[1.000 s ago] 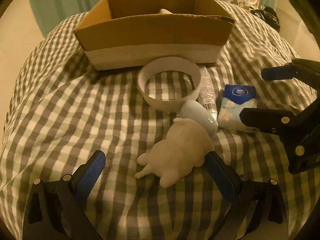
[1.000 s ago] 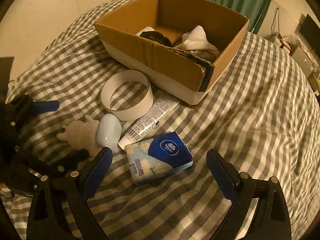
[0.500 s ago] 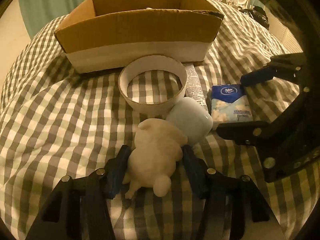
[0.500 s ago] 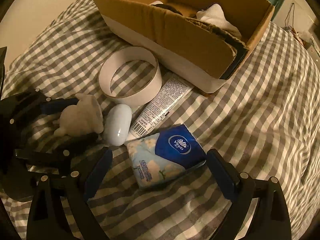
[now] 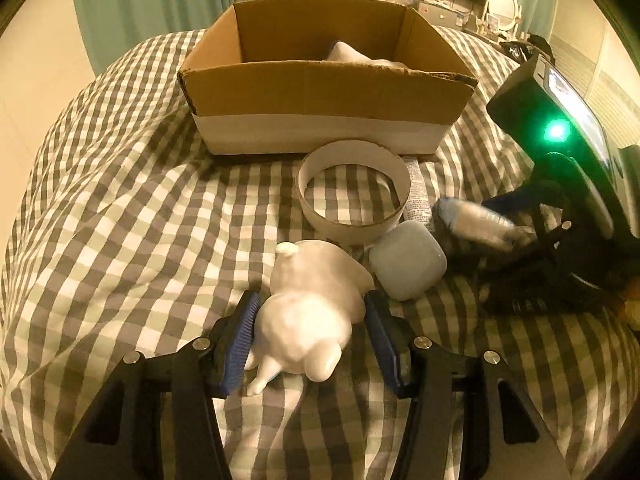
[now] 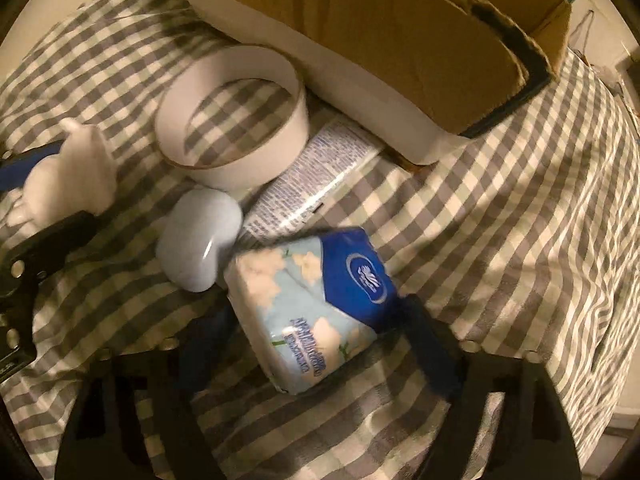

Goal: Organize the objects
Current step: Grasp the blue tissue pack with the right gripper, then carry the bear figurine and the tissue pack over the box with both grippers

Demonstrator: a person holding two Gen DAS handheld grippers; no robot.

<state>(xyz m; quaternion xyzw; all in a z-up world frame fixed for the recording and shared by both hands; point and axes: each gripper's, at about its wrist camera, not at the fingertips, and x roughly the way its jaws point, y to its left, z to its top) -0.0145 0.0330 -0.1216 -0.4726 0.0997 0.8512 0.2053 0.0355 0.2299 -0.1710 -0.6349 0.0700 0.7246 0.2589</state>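
A white plush toy (image 5: pixel 316 280) lies on the checked bedspread (image 5: pixel 140 240), and my left gripper (image 5: pixel 310 306) is shut on its body, a blue pad on each side. The same toy (image 6: pixel 68 176) shows at the far left of the right wrist view. A blue and white tissue pack (image 6: pixel 304 304) sits tilted between the fingers of my right gripper (image 6: pixel 314 316). Those jaws are closing, and both pads touch the pack's sides. In the left wrist view the tissue pack (image 5: pixel 472 220) is a blur inside that gripper.
An open cardboard box (image 5: pixel 320 92) with white cloth inside stands behind the objects. In front of it lie a white tape ring (image 5: pixel 354 226), a pale blue case (image 5: pixel 406 258) and a printed tube (image 6: pixel 312 184). Curtains and furniture stand beyond the bed.
My left gripper closed on the plush toy and lifted it slightly. The right gripper came down over the tissue pack and its fingers drew in; the pack turned between them.
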